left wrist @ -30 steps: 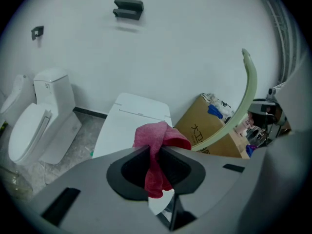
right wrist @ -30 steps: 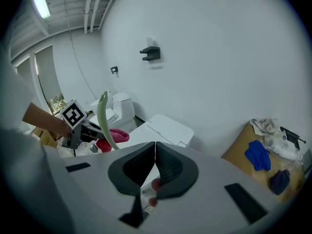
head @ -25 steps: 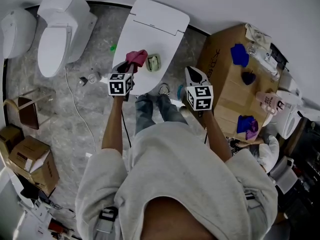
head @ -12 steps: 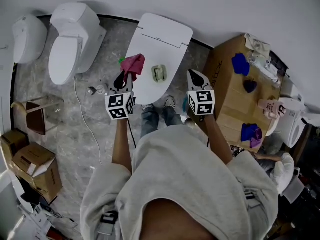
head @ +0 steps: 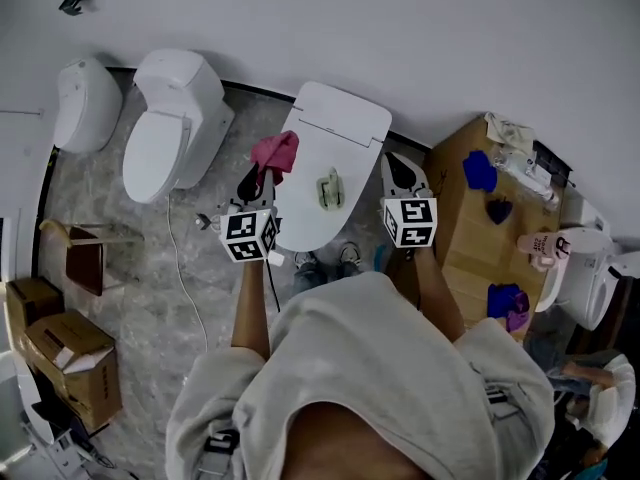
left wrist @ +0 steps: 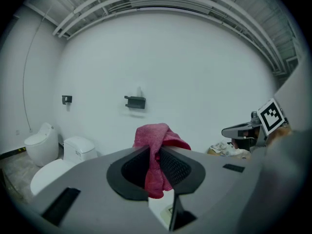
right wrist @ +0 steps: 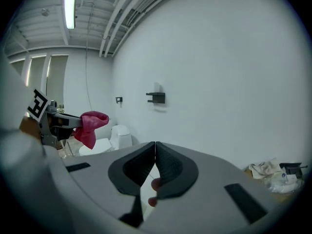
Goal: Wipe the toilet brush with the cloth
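1. Red cloth [head: 276, 154] hangs pinched in the left gripper [head: 260, 171], just beside the left edge of the toilet lid [head: 345, 128]. The right gripper [head: 397, 163] is pressed together on nothing.
2. No brush can be picked out. A small pale object [head: 330, 189] lies on the lid, and what it is cannot be told.
3. Risk: only a fold appears clamped, so rubbing may drag the cloth free. An unheld brush would likely roll or tip under the wipe.
4. Against half a second ago, the head view shows more wall and the toilet sits lower in it. The cloth is clamped as before.
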The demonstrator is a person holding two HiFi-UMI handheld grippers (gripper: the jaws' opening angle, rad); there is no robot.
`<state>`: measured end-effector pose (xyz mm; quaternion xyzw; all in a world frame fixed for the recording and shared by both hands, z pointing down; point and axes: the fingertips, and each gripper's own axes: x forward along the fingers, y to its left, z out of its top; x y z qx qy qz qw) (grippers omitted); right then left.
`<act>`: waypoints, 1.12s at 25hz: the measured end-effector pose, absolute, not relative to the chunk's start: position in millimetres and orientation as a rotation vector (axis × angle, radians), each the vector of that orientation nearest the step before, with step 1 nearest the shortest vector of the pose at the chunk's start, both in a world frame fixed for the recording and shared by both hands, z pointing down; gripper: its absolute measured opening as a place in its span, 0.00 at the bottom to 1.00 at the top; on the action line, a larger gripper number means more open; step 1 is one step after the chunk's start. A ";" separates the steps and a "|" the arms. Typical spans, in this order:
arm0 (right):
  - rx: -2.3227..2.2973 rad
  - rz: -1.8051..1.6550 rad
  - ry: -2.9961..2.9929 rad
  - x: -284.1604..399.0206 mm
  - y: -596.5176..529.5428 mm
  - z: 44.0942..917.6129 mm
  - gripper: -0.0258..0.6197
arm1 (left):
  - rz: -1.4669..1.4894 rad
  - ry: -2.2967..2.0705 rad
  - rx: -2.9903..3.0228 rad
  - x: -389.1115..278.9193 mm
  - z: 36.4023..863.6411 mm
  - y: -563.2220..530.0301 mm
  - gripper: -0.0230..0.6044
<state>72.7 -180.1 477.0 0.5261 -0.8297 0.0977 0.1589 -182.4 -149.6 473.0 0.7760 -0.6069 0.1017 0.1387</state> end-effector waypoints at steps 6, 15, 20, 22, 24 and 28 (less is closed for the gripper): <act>1.556 0.185 -2.409 67.2 -198.9 446.5 0.09 | 0.225 -1.799 2.284 -187.4 441.0 -166.6 0.15; 1.575 0.133 -2.441 61.6 -209.6 424.1 0.09 | 0.175 -1.825 2.314 -186.5 418.4 -171.9 0.15; 1.568 0.124 -2.446 60.8 -210.9 421.7 0.09 | 0.173 -1.830 2.312 -188.7 415.8 -168.9 0.15; 1.563 0.126 -2.449 60.4 -210.7 421.1 0.09 | 0.173 -1.833 2.307 -189.8 415.9 -166.8 0.15; 1.559 0.124 -2.454 59.6 -211.3 420.4 0.09 | 0.173 -1.837 2.302 -190.7 416.1 -165.6 0.15; 1.556 0.123 -2.453 59.8 -213.4 421.1 0.09 | 0.174 -1.839 2.295 -190.8 417.3 -164.2 0.15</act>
